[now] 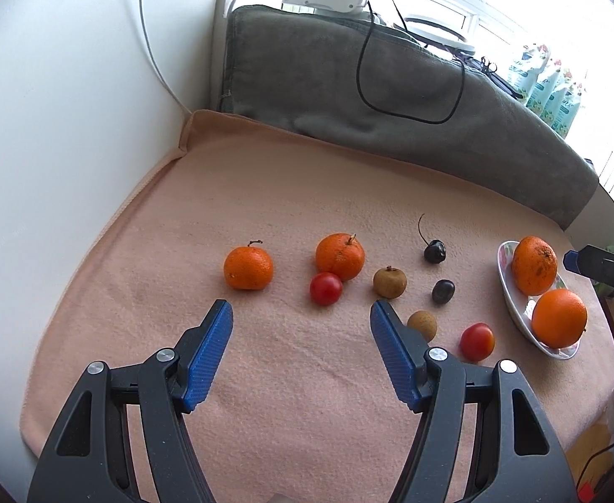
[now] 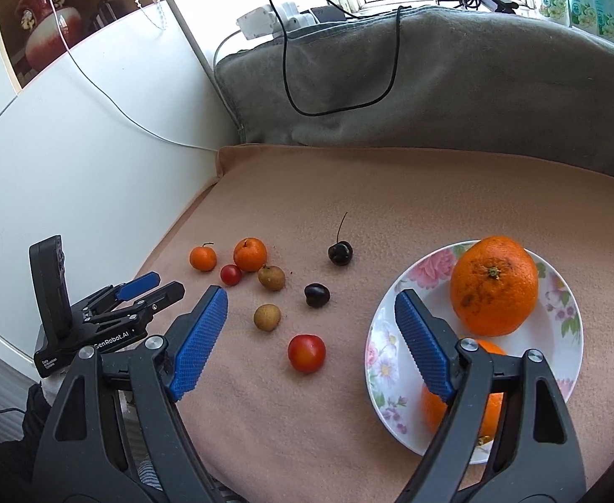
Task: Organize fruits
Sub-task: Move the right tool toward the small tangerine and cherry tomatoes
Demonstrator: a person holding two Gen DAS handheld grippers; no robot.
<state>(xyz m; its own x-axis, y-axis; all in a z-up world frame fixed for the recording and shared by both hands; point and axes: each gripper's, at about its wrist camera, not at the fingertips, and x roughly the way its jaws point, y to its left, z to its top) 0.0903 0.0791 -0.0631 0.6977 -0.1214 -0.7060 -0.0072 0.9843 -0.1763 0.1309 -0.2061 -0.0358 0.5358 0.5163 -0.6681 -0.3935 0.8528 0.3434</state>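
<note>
Spread and gripping nothing, both the left gripper and right gripper are hovering over loose fruit, the plate sitting under the right one's fingertip.

Bench under peach cloth: two mandarins, two tomatoes, two longans, two dark cherries loose; floral plate at right.

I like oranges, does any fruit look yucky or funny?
The big orange at the back of the flowery plate has dark brown blotches on its peel. The other fruit looks fine.
</note>
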